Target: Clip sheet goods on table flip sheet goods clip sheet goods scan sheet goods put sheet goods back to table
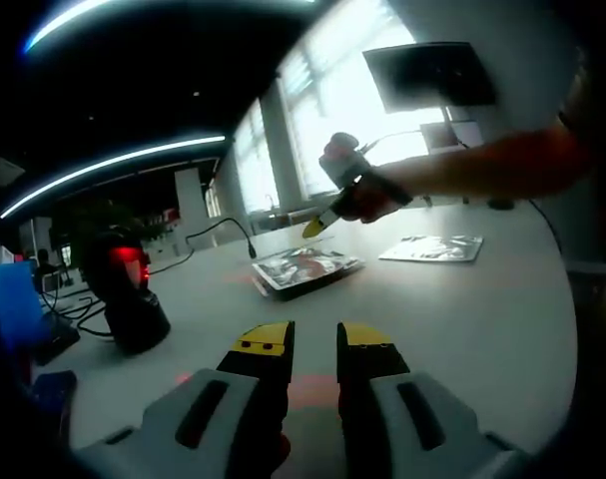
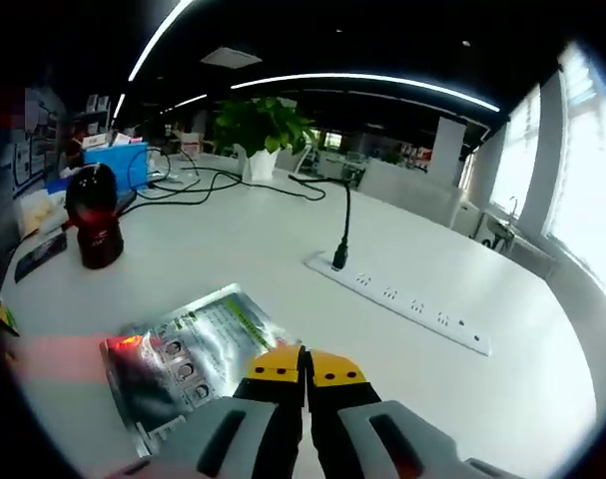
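Note:
A stack of silvery sheet goods packets [image 1: 304, 269] lies mid-table, and a single packet [image 1: 432, 247] rests farther right. Over the stack, a person's hand holds my right gripper [image 1: 314, 228] in the air with nothing in its yellow tips. From its own view, the right gripper [image 2: 304, 367] has its jaws shut together just above the near edge of the packets [image 2: 193, 344], where a red scan light glows. My left gripper [image 1: 315, 341] hovers low over bare table, open and holding nothing. A black scanner [image 1: 133, 294] [image 2: 95, 228] with a red light stands at the left.
A white power strip [image 2: 397, 294] with a black cable [image 2: 342, 235] crosses the table beyond the packets. Farther back stand a potted plant [image 2: 258, 125], a blue box [image 2: 118, 165] and loose cables. A dark monitor [image 1: 432, 75] sits by the windows.

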Available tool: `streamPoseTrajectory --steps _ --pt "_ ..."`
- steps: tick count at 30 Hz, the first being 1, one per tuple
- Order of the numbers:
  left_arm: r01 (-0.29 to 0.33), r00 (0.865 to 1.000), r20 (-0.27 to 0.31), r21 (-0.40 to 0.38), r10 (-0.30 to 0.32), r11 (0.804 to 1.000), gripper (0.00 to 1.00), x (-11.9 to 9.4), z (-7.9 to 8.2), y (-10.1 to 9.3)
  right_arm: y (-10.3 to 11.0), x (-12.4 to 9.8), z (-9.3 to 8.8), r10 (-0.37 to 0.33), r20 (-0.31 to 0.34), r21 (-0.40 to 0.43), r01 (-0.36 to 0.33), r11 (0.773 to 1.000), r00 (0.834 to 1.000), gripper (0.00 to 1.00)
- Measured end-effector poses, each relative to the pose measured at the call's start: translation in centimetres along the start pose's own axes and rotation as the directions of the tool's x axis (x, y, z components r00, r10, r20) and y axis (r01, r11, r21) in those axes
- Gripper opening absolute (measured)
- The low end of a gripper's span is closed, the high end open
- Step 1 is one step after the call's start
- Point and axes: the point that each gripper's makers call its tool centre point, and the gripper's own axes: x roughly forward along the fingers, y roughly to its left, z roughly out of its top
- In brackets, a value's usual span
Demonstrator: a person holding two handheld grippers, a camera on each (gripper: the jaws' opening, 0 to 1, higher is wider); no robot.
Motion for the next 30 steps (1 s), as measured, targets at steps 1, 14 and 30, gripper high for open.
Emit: streamPoseTrajectory --steps 1,14,30 --pt "0.000 1.000 0.000 0.000 0.000 1.000 0.09 0.0 0.0 0.0 0.3 -0.2 0.1 0.007 0.002 -0.003 -0.007 1.000 1.000 0.00" --pt "-0.003 1.000 -0.002 0.001 0.003 1.000 0.09 0.0 0.0 0.1 2.9 -3.1 1.3 0.079 0.023 -0.059 -0.077 0.995 0.997 0.00" --pt "-0.008 1.000 -0.005 0.004 0.008 1.000 0.09 0.0 -0.1 0.2 3.8 -7.7 2.0 0.110 0.103 -0.110 -0.099 0.989 0.989 0.00"
